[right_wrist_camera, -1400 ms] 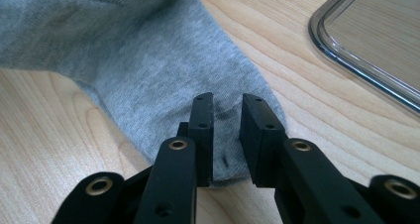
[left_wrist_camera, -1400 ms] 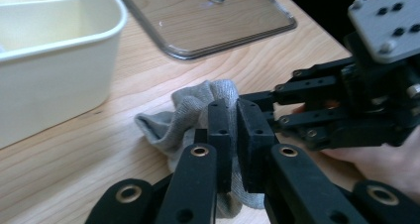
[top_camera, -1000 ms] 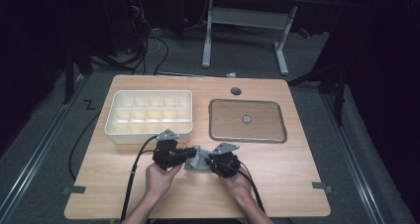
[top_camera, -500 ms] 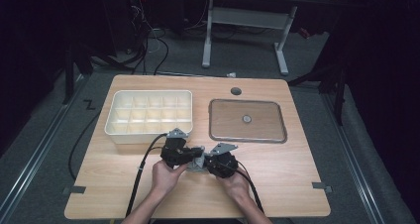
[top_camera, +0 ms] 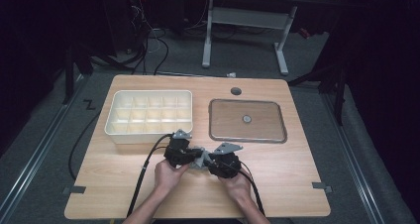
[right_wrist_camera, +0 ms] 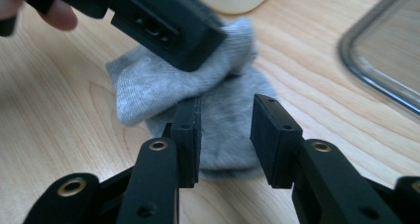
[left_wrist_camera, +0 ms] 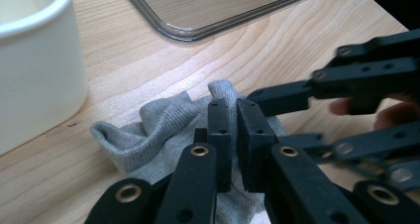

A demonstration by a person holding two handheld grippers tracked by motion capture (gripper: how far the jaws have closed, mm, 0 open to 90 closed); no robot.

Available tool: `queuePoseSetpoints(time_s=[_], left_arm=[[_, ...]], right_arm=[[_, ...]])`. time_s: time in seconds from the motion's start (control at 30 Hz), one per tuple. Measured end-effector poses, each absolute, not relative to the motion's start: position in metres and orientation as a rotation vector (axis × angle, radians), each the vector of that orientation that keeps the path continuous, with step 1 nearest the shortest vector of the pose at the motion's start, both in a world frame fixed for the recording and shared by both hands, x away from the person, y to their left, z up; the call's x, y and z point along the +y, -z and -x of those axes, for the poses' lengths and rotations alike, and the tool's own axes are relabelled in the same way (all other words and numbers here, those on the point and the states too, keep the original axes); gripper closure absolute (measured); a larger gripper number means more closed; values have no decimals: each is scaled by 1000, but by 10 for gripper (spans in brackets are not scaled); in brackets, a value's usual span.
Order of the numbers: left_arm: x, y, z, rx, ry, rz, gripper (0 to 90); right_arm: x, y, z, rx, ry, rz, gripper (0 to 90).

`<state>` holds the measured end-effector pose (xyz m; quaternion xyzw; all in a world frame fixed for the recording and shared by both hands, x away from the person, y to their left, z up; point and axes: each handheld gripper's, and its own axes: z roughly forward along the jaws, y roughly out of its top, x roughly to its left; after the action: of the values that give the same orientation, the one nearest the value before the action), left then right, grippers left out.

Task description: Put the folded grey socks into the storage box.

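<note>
A crumpled grey sock [top_camera: 200,158] lies on the wooden table between my two grippers, near the front middle. My left gripper [left_wrist_camera: 234,135] has its jaws nearly together, pinching a raised fold of the sock [left_wrist_camera: 158,130]. Opposite it, my right gripper [right_wrist_camera: 225,135] stands open, one jaw on each side of the sock's [right_wrist_camera: 163,80] near edge. In the high view the left gripper [top_camera: 190,157] and right gripper [top_camera: 208,162] point at each other, tips almost touching. A hand holds each one.
A cream compartment box [top_camera: 148,112] sits at the back left, close to the left gripper. A clear shallow tray [top_camera: 246,120] lies at the back right. Cables trail from both grippers toward the front edge. A round grommet [top_camera: 236,91] is at the far edge.
The left gripper has moved right, toward the right gripper, and now sits on the sock. The right gripper has barely shifted.
</note>
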<state>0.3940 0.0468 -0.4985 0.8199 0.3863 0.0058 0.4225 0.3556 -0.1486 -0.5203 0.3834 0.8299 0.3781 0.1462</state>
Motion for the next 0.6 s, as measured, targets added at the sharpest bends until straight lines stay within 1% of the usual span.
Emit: queuePoseSetpoints(time_s=[0.13, 0.23, 0.33, 0.43, 0.6], left_arm=[[44, 501, -393, 963, -25, -2075, 855], [42, 502, -393, 958, -28, -2074, 855], [40, 503, -392, 954, -25, -2065, 855], [39, 502, -393, 949, -23, -2049, 854], [34, 501, -392, 940, -21, -2039, 854]], right_arm=[[-161, 516, -348, 2321, -1136, -1154, 652], [-164, 516, -344, 2312, -1106, -1176, 652], [-163, 522, -348, 2339, -1079, -1197, 655], [-161, 528, -352, 2366, -1088, -1203, 678], [-158, 529, -355, 2388, -1085, -1165, 699]])
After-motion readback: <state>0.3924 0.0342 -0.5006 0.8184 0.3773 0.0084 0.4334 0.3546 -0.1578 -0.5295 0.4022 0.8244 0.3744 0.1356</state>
